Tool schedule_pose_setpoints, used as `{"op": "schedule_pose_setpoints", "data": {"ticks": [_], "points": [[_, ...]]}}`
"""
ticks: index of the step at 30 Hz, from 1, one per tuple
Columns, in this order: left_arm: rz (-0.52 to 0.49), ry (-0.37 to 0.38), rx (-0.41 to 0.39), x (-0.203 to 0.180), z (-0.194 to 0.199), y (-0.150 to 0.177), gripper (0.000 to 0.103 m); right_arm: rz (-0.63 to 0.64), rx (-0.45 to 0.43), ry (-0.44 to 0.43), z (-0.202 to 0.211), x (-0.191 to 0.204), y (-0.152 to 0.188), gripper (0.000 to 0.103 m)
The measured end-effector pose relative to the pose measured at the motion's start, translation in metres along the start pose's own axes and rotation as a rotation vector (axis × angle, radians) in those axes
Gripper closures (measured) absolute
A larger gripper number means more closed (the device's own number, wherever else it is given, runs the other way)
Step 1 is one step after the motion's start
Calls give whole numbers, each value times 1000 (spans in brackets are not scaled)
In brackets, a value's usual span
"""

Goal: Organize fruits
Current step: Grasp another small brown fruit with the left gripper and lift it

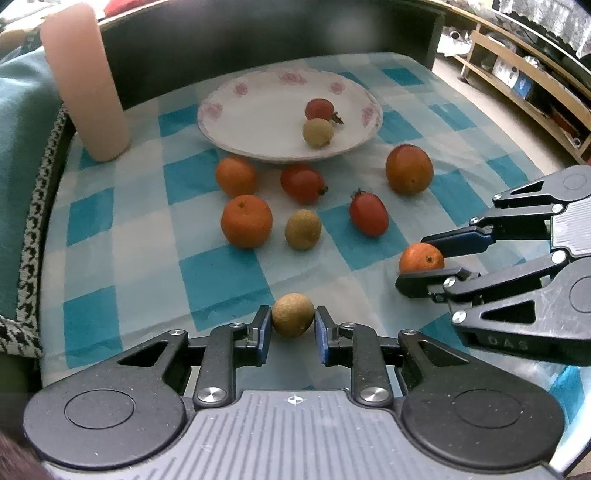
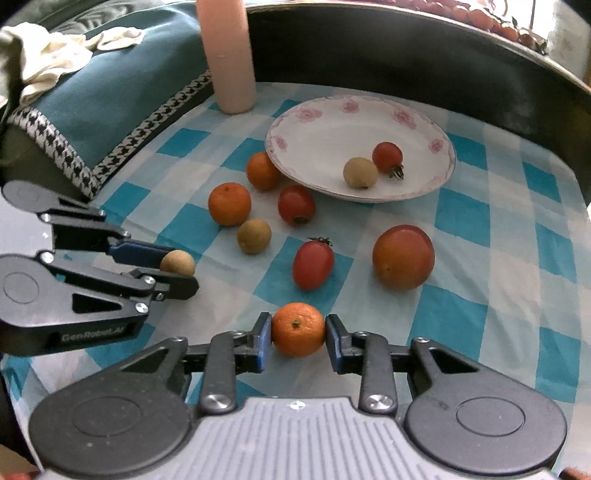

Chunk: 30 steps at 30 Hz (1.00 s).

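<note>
My left gripper (image 1: 293, 318) is shut on a small brown longan (image 1: 291, 312) resting on the blue checked cloth (image 1: 147, 229). My right gripper (image 2: 298, 326) is shut on a small orange (image 2: 298, 336), also low on the cloth. Each gripper shows in the other's view: the right one (image 1: 413, 263) at the right edge, the left one (image 2: 181, 271) at the left. A white floral plate (image 1: 221, 125) at the back holds a cherry tomato (image 1: 319, 109) and a longan (image 1: 317, 132). In front of it lie three oranges, two tomatoes (image 1: 302, 183) and another longan (image 1: 303, 229).
A tall pink cylinder (image 1: 85, 81) stands at the back left beside the plate. A teal cushion with a houndstooth border (image 1: 22, 147) runs along the left side. A dark board (image 1: 258, 33) closes off the back, and wooden shelving (image 1: 517, 74) stands beyond the right edge.
</note>
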<state>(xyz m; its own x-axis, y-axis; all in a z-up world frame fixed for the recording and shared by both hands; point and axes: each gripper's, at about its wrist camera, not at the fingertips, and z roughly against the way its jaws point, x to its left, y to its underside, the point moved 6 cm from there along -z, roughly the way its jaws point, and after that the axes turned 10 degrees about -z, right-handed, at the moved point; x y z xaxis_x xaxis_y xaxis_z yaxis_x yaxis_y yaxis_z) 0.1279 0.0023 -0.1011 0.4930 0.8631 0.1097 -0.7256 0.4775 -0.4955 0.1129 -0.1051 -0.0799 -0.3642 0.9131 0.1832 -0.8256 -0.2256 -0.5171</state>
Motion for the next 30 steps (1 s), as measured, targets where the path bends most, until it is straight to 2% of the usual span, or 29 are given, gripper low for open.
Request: {"op": "schedule_pose_setpoints", "data": {"ticks": [4,9,14,17,19,23,30], "points": [[-20,2,0,-3,-1,0,65,41,14,6,-4,2,6,57],[-38,-5,-1,-6,-1,1,52,29,14,-14,-4,-1,6,56],[-41,-5,-4,-6,-2,1,51,26,15,-27,-3,-2,6,54],[-35,2,-2,-6,-1,1,54,26,15,-32,-3,-2,6,53],[-39,16,0,-8,-1,0,64,25,15,-31,-3,-2,6,53],[-56,19,3,-12,0,0,71,19,17,-23,-4,-2,6,55],[-44,30,1,-13,1,-3,71,20,25,-12,-4,-3,6,57]]}}
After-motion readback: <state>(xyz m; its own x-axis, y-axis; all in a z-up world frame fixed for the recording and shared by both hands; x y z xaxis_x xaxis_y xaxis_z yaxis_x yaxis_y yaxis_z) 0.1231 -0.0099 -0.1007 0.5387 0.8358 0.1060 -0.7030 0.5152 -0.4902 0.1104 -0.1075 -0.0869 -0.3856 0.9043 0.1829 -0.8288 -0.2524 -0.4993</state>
